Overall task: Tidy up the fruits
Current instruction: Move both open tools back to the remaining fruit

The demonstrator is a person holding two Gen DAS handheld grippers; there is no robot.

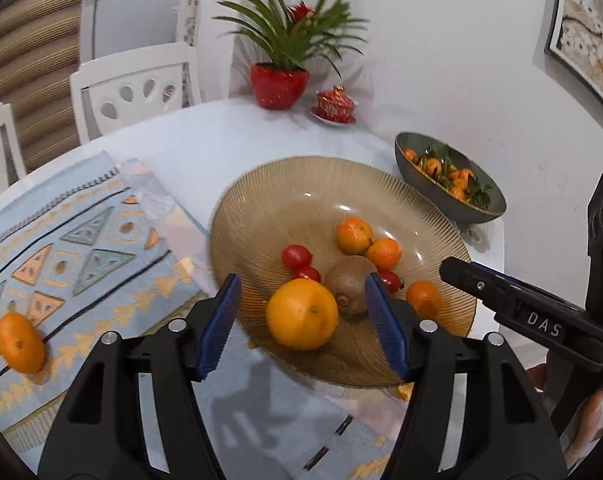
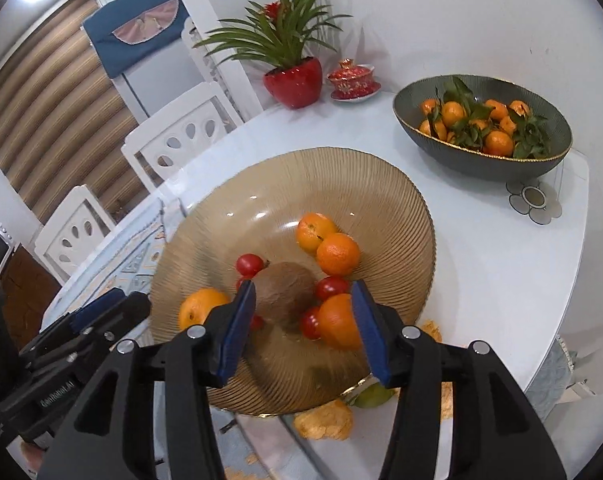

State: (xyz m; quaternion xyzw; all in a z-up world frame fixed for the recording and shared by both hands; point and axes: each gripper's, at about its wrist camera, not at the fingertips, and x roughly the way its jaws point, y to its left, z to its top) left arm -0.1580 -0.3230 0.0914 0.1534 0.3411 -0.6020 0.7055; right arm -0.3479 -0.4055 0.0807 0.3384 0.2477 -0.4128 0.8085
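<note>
An amber ribbed glass plate [image 1: 301, 168] [image 2: 301, 160] holds a large orange [image 1: 302, 314] [image 2: 199, 308], a brown kiwi [image 1: 351, 280] [image 2: 285, 292], three mandarins [image 1: 354, 235] and several small red tomatoes [image 1: 296, 256]. My left gripper [image 1: 301, 282] hovers open over the plate's near edge. The large orange lies between its blue pads, with a gap on each side. My right gripper [image 2: 303, 292] is open above the kiwi and a mandarin [image 2: 337, 320]. On the patterned mat [image 1: 81, 248] another mandarin [image 1: 19, 342] lies at the left.
A dark green bowl [image 2: 461, 160] [image 1: 441, 200] of leafy mandarins stands at the back right. A red potted plant [image 2: 295, 84] and a red lidded cup [image 2: 351, 80] stand by the wall. Orange peel [image 2: 325, 420] and a green fruit [image 2: 373, 396] lie by the plate's near rim. White chairs [image 1: 133, 92] stand left.
</note>
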